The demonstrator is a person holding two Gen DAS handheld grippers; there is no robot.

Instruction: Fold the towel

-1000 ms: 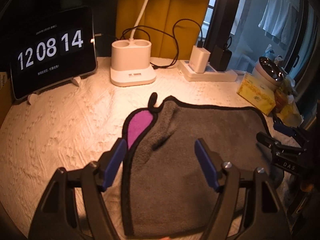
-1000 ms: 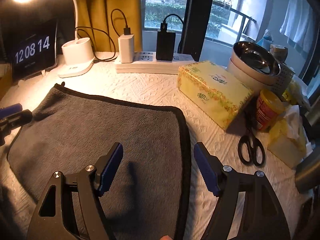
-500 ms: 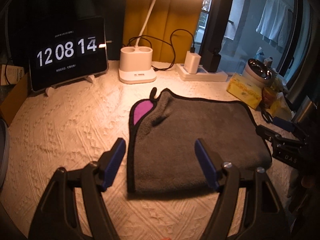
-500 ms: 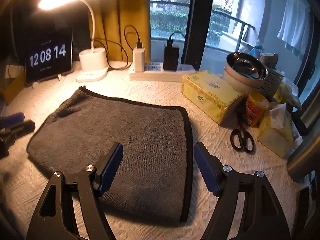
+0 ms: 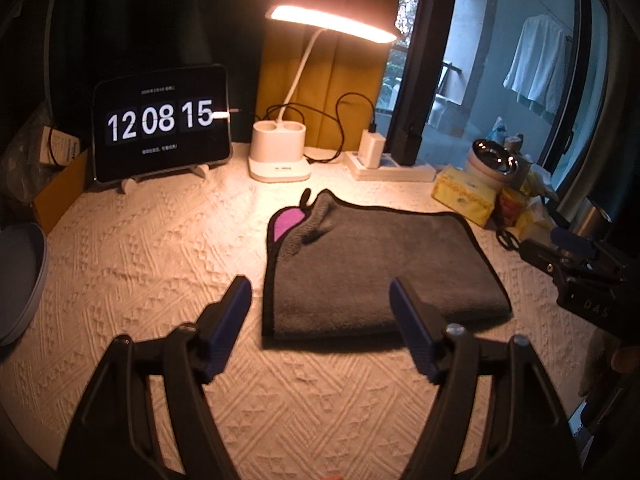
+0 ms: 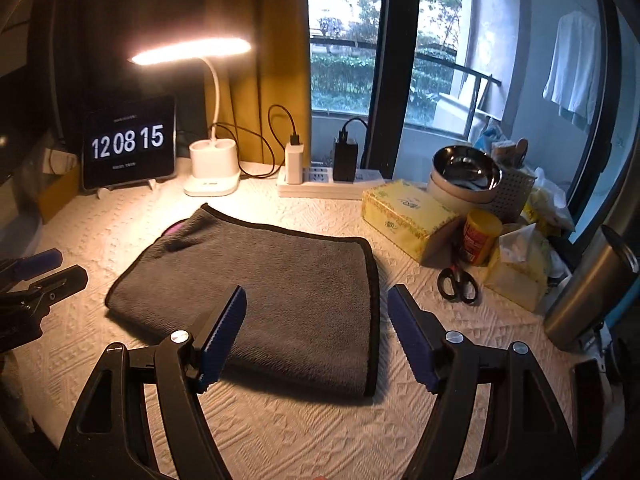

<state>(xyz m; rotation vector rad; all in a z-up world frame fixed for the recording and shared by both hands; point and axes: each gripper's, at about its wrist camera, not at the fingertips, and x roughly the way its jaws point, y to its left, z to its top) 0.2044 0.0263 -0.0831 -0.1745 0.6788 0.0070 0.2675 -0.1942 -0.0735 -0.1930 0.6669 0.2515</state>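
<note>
A grey towel (image 5: 372, 264) with black trim lies folded flat on the white textured tablecloth (image 5: 160, 248). A purple underside (image 5: 286, 222) shows at its far left corner. It also shows in the right wrist view (image 6: 280, 292). My left gripper (image 5: 320, 300) is open and empty, raised above the towel's near left edge. My right gripper (image 6: 316, 312) is open and empty, raised above the towel's near right part. The right gripper shows at the right edge of the left wrist view (image 5: 576, 264), and the left gripper at the left edge of the right wrist view (image 6: 36, 276).
At the back stand a tablet clock (image 5: 160, 124), a lit desk lamp (image 5: 280, 156) and a power strip (image 5: 390, 166). To the right are a yellow tissue box (image 6: 408, 216), bowls (image 6: 464, 176), scissors (image 6: 458, 282) and a steel tumbler (image 6: 588, 284). A grey plate (image 5: 18, 280) is far left.
Both grippers have pulled back and up from the towel, staying open. The towel lies still. More of the table and the lamp head come into view.
</note>
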